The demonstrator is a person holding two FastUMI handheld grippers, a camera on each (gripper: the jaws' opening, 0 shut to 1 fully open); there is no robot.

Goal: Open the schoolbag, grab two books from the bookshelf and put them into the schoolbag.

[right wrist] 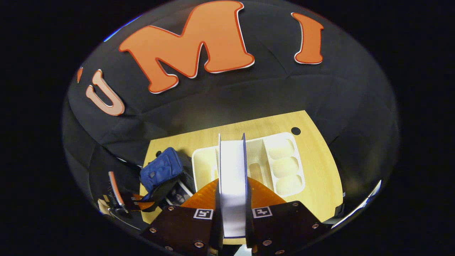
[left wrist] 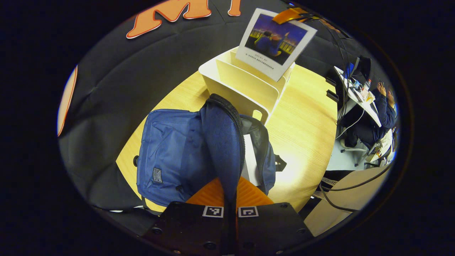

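Schoolbag (left wrist: pixel 167 153) flap pinched in my left gripper (left wrist: pixel 230 199), one book (left wrist: pixel 250 160) inside; right gripper (right wrist: pixel 231 213) clamps second book (right wrist: pixel 233 177) above bookshelf (right wrist: pixel 284 163).

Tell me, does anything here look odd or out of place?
Nothing looks spilled or damaged. The book hangs tilted in the air above the bookshelf, but the right gripper is holding it. The left gripper pinches the schoolbag flap upright, another book already inside.

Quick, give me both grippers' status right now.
Left gripper: closed on the schoolbag flap, holding it open.
Right gripper: closed on a book, held above the bookshelf.
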